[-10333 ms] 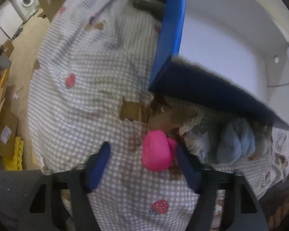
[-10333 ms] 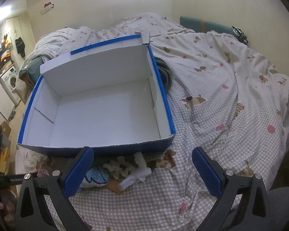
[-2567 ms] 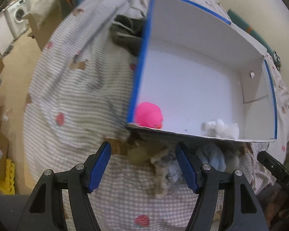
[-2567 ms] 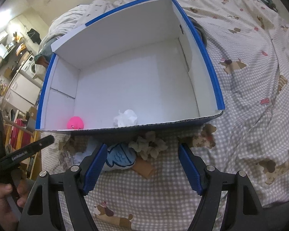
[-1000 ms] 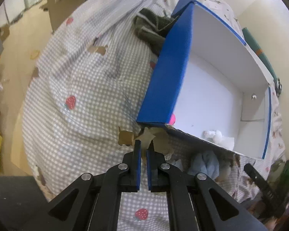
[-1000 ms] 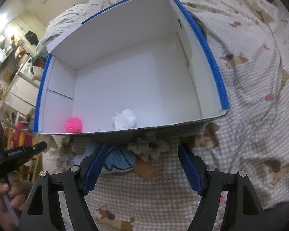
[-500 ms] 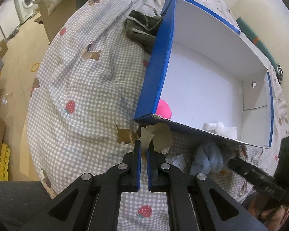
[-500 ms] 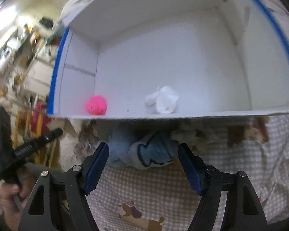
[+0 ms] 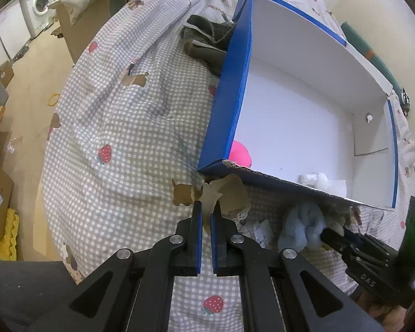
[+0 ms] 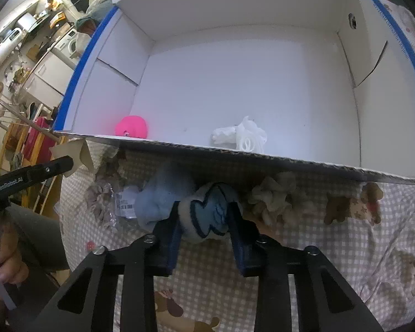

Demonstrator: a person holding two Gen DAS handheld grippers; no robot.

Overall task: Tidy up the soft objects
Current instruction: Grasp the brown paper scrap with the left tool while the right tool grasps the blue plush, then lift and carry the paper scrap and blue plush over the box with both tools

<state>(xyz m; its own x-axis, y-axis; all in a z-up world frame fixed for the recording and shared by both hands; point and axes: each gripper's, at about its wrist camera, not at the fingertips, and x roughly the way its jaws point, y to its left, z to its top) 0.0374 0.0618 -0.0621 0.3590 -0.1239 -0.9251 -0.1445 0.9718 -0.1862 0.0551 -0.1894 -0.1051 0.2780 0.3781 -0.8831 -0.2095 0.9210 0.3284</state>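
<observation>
A blue box with a white inside (image 9: 229,105) (image 10: 262,163) lies on the checked bedsheet. In it are a pink soft toy (image 9: 240,153) (image 10: 132,126) and a white soft item (image 9: 323,179) (image 10: 242,135). My left gripper (image 9: 204,215) is shut on a tan cloth (image 9: 224,193), held just in front of the box's near left corner. My right gripper (image 10: 204,215) is shut on a light blue soft toy (image 10: 207,213) (image 9: 301,224) lying on the sheet below the box's front wall.
A beige ruffled item (image 10: 276,196) and a lace piece with a label (image 10: 105,196) lie by the blue toy. Dark green clothing (image 9: 207,41) lies left of the box. The bed edge and floor with cardboard boxes (image 9: 0,149) are at left.
My right gripper has closed on the light blue toy, having moved down and in toward it. My left gripper stays shut on the tan cloth and has lifted a little.
</observation>
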